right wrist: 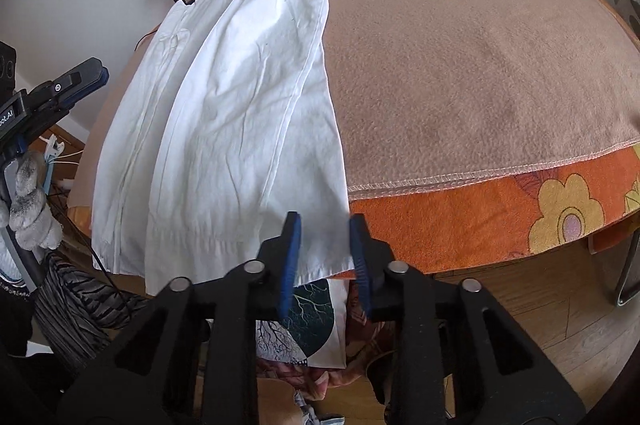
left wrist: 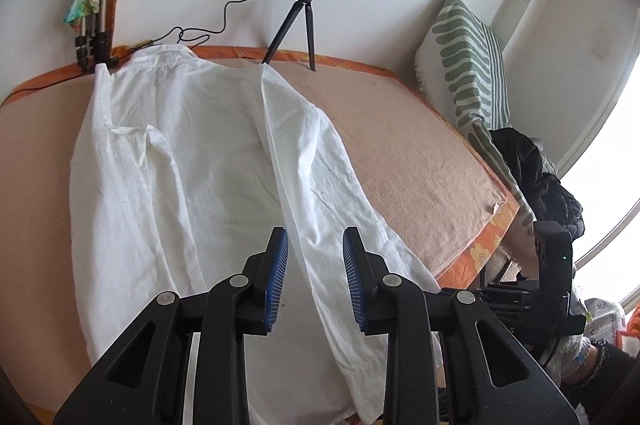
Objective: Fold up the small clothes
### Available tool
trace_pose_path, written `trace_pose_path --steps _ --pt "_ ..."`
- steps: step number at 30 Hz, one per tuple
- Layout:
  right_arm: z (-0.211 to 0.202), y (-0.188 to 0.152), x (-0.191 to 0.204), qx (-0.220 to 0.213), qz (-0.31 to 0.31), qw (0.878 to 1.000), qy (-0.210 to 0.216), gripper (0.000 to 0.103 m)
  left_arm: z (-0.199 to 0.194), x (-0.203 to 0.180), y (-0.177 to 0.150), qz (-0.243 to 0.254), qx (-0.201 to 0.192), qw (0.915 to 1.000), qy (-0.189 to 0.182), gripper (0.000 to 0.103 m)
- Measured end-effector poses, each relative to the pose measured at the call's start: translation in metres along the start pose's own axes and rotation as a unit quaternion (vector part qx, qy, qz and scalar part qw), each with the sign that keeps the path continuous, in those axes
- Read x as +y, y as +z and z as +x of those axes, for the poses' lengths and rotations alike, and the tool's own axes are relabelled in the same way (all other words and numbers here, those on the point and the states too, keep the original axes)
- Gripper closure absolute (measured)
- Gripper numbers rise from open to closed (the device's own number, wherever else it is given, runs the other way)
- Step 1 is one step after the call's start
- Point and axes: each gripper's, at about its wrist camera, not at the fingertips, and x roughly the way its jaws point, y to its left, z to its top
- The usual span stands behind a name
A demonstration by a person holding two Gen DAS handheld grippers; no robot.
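Hand-held gripper units are both standing open: we are holding the left hand-held gripper (left wrist: 315, 279) with its jaws parted and empty above the near end of the white shirt (left wrist: 192, 161), and the right hand-held gripper (right wrist: 325, 251) equally parted and empty at the shirt's hem corner. We are working on a counter (right wrist: 480, 65) covered by a tan blanket, with the shirt lying on its left half. Its long axis is running away from us, collar far, hem overhanging the near edge. One sleeve (left wrist: 320, 185) is lying folded along the body. In our judgement, the right unit is sitting nearer the hem corner, so it is better placed to pinch there first
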Motion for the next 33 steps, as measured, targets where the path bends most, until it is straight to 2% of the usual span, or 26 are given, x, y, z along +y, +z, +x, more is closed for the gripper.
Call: trace_pose_path --steps 2,8,13,20,26,30,31,33 --pt "-0.002 0.002 0.006 -0.010 -0.004 1.000 -0.008 0.098 -0.005 0.005 -0.003 -0.001 -0.004 1.0000 0.005 0.076" --pt "-0.029 0.008 0.030 -0.058 -0.016 0.998 -0.009 0.100 -0.023 0.028 -0.007 -0.017 -0.017 0.9994 0.025 0.076" --pt "-0.038 0.009 0.077 -0.079 -0.076 0.994 -0.005 0.100 -0.038 0.046 -0.004 -0.033 -0.035 0.9982 0.037 0.076" --pt "-0.016 -0.010 0.151 -0.061 -0.189 0.980 -0.004 0.100 -0.050 0.065 -0.002 -0.049 -0.049 0.9963 0.050 0.076" --pt "0.010 -0.020 0.195 -0.035 -0.243 0.969 0.020 0.100 -0.049 0.079 -0.001 -0.060 -0.046 0.9960 0.048 0.076" --pt "0.032 -0.031 0.219 -0.014 -0.270 0.962 0.024 0.100 -0.036 0.089 0.011 -0.061 -0.031 0.9968 0.042 0.076" --pt "0.036 -0.032 0.223 -0.013 -0.272 0.962 0.025 0.100 -0.032 0.092 0.016 -0.056 -0.027 0.9972 0.041 0.076" --pt "0.042 -0.035 0.228 -0.012 -0.268 0.963 0.033 0.100 -0.025 0.098 0.026 -0.051 -0.025 0.9972 0.049 0.064"
